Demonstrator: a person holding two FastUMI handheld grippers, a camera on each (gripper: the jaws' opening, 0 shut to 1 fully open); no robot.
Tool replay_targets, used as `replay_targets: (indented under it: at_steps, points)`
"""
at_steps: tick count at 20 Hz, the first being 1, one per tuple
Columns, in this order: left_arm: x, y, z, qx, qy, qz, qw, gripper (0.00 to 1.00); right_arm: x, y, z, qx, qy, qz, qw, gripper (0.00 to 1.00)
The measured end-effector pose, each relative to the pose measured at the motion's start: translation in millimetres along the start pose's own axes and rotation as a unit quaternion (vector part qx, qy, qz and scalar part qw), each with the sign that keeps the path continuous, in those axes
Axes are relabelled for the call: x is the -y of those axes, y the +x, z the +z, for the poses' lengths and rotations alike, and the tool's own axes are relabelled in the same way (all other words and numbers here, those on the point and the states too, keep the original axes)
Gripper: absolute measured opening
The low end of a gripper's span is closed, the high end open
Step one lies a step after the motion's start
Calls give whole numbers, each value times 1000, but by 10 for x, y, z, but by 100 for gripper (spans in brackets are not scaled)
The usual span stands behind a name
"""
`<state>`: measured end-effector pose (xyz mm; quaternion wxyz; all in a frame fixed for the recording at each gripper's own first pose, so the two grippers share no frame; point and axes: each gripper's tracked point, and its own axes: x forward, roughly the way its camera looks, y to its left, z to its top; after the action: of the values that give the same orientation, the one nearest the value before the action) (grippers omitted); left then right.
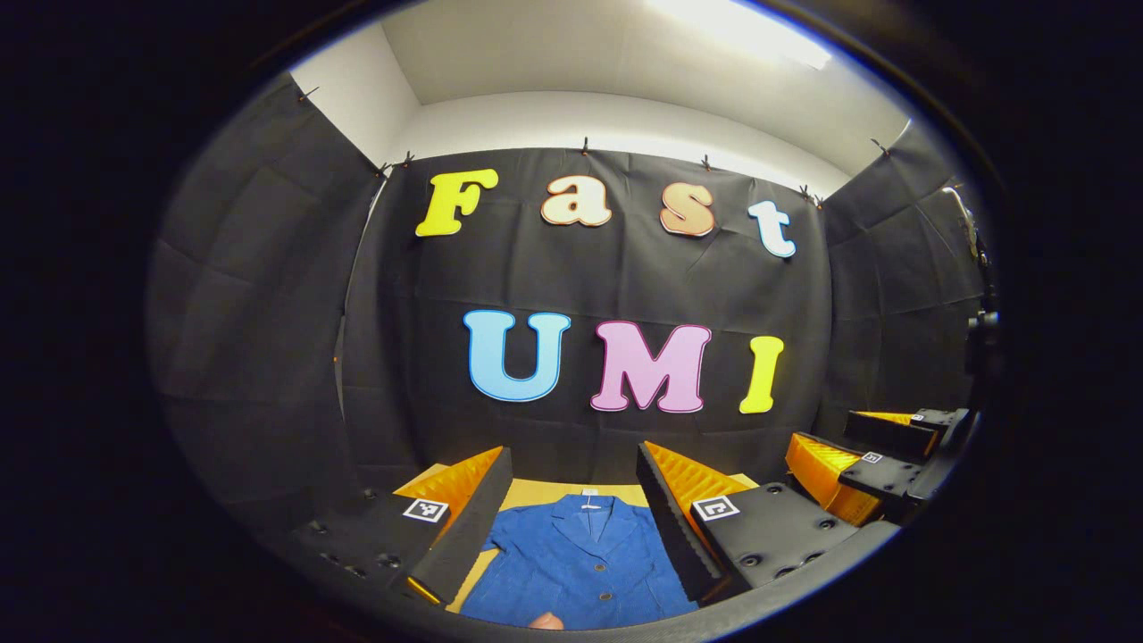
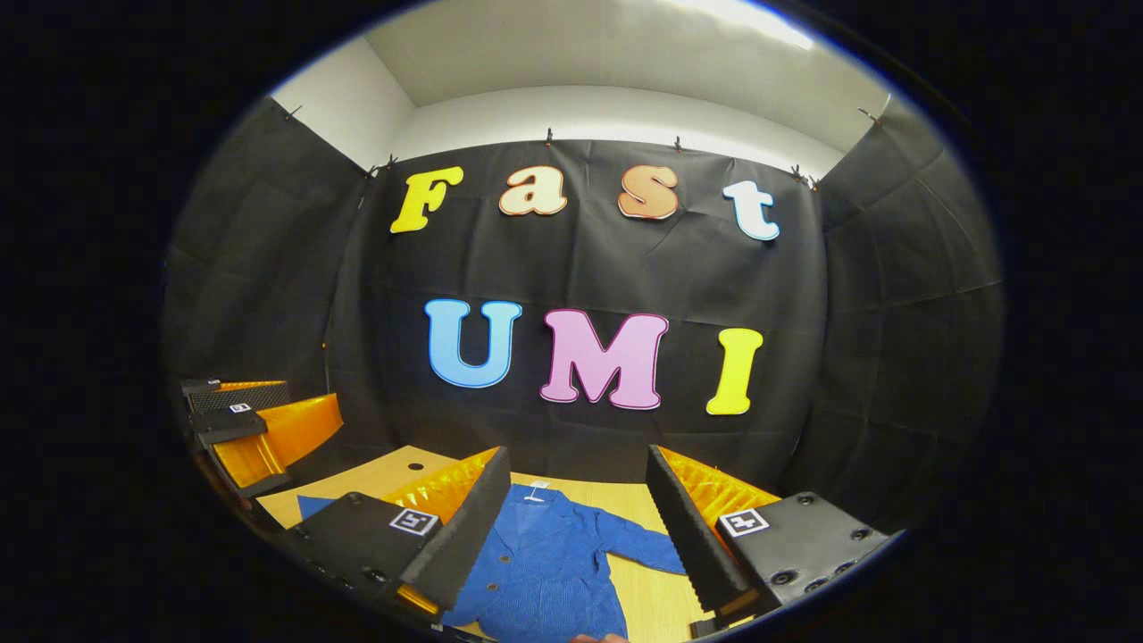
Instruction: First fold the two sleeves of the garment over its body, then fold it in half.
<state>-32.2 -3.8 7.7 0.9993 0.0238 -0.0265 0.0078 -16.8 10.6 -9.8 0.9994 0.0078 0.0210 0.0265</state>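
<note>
A blue corduroy jacket [image 1: 580, 563] lies buttoned and face up on the wooden table [image 1: 536, 491], collar toward the back wall. My left gripper [image 1: 573, 455] hovers open above its chest, nothing between the fingers. In the right gripper view the jacket [image 2: 554, 563] lies below, one sleeve [image 2: 643, 545] spread out to the right and a bit of the other sleeve [image 2: 312, 507] showing at the left. My right gripper [image 2: 579, 454] is open and holds nothing. Each gripper also appears off to the side in the other's view, the right gripper [image 1: 848, 455] and the left gripper [image 2: 259, 420], both open.
The light wooden table [image 2: 402, 469] runs back to the black cloth wall [image 2: 589, 268], which closes in on three sides. A fingertip [image 1: 545, 621] shows at the bottom edge over the jacket.
</note>
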Motion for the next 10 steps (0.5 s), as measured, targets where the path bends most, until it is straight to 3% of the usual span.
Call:
replay_targets:
  at_steps: [1,2,4,6,10]
  points:
    - [-12,6,-1,0,0,2,1000,83,-6,-21,11,0,-3,1,1000,98]
    - [-16,11,-40,-4,0,4,1000,82,4,-45,42,5,-5,0,1000,93]
    - [1,-4,-14,-3,-2,2,1000,82,26,-66,39,9,-7,-4,1000,98]
    - [-6,-21,-12,1,-5,2,1000,83,8,-100,-5,1,-2,-2,1000,92]
    - [41,-45,-6,-3,-8,0,1000,82,72,-132,18,6,-4,-6,1000,93]
